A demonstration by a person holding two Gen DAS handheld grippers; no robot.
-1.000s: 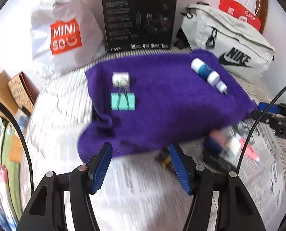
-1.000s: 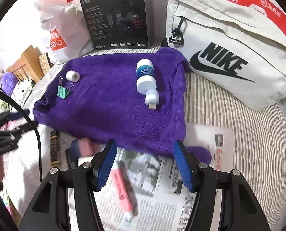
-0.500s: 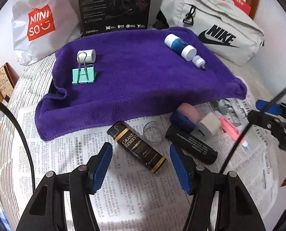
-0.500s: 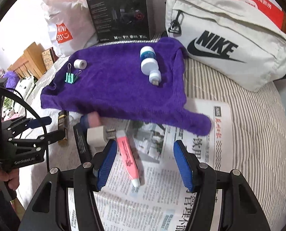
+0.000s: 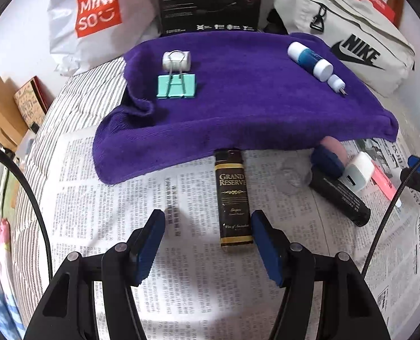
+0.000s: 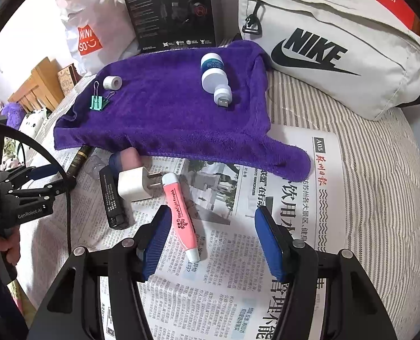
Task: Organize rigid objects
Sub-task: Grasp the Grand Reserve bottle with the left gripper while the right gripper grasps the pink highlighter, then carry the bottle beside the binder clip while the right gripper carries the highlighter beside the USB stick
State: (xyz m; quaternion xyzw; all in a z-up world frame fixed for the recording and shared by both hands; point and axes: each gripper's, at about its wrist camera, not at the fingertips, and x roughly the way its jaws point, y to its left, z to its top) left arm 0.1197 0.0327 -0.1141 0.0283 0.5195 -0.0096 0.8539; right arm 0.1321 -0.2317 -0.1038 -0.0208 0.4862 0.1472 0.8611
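Observation:
A purple towel (image 5: pixel 238 107) (image 6: pixel 167 113) holds a green binder clip (image 5: pixel 176 85) (image 6: pixel 97 102), a white roll (image 5: pixel 177 59) (image 6: pixel 112 82), a blue-white bottle (image 5: pixel 309 60) (image 6: pixel 213 71) and a small USB plug (image 5: pixel 337 83) (image 6: pixel 222 95). On the newspaper (image 5: pixel 181 198) (image 6: pixel 266 240) lie a Grand Reserve box (image 5: pixel 233 198), a black tube (image 5: pixel 338 195) (image 6: pixel 112 198), a white charger (image 5: pixel 358 171) (image 6: pixel 133 184) and a pink highlighter (image 6: pixel 181 216). My left gripper (image 5: pixel 207 243) is open just short of the box. My right gripper (image 6: pixel 212 240) is open with the highlighter beside its left finger.
A Miniso bag (image 5: pixel 96 19), a black carton (image 5: pixel 210 0) and a Nike bag (image 6: pixel 337 48) stand behind the towel. A blue-pink item (image 5: pixel 330 155) and a clear disc (image 5: pixel 295 175) lie by the charger. The bed drops off at the left.
Both grippers have pulled back from the towel toward the newspaper. The left one has swung so the Grand Reserve box now lies straight ahead between its fingers. Both stay open.

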